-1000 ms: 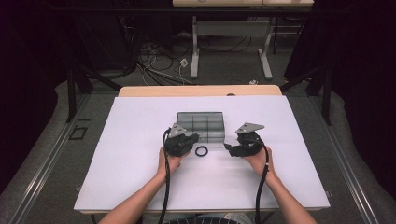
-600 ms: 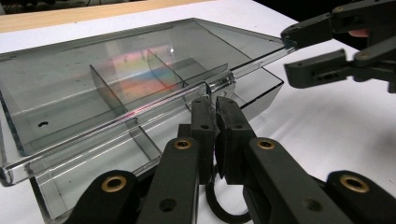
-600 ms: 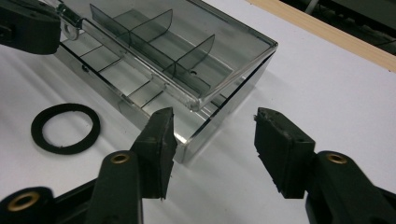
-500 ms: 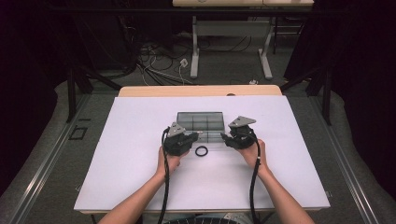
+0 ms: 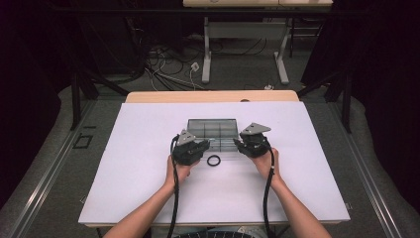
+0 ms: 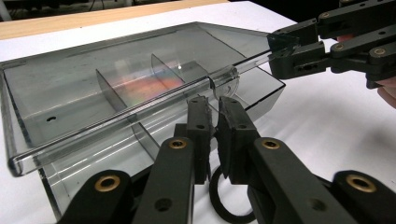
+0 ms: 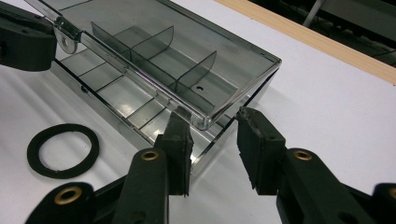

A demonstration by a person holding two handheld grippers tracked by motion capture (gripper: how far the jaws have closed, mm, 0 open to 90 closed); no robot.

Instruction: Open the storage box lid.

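A white table (image 5: pixel 148 148) took up most of the room's middle, with a strip of bare wood along its far edge and dark floor and cables beyond. Near the table's centre sat a clear plastic box (image 5: pixel 213 130) with dividers inside, its lid (image 6: pixel 116 79) raised a little off the base rather than lying flat. The person's forearms came in from the near side, one hand at each front corner of the box.

The left gripper (image 6: pixel 212 135) was at the box's front edge, its jaws pinched almost together on the small tab at the lip of the lid; from where I stood it looked like a real grip, though the clear plastic made the contact hard to judge. The right gripper (image 7: pixel 212 140) was at the other front corner with its jaws parted, one to each side of the lid's corner, not pressing on it. In the left gripper view it showed at the lid's far end (image 6: pixel 299 51).

On the table just in front of the box, between the two grippers, lay a small black ring (image 5: pixel 214 160), flat and apart from the box.
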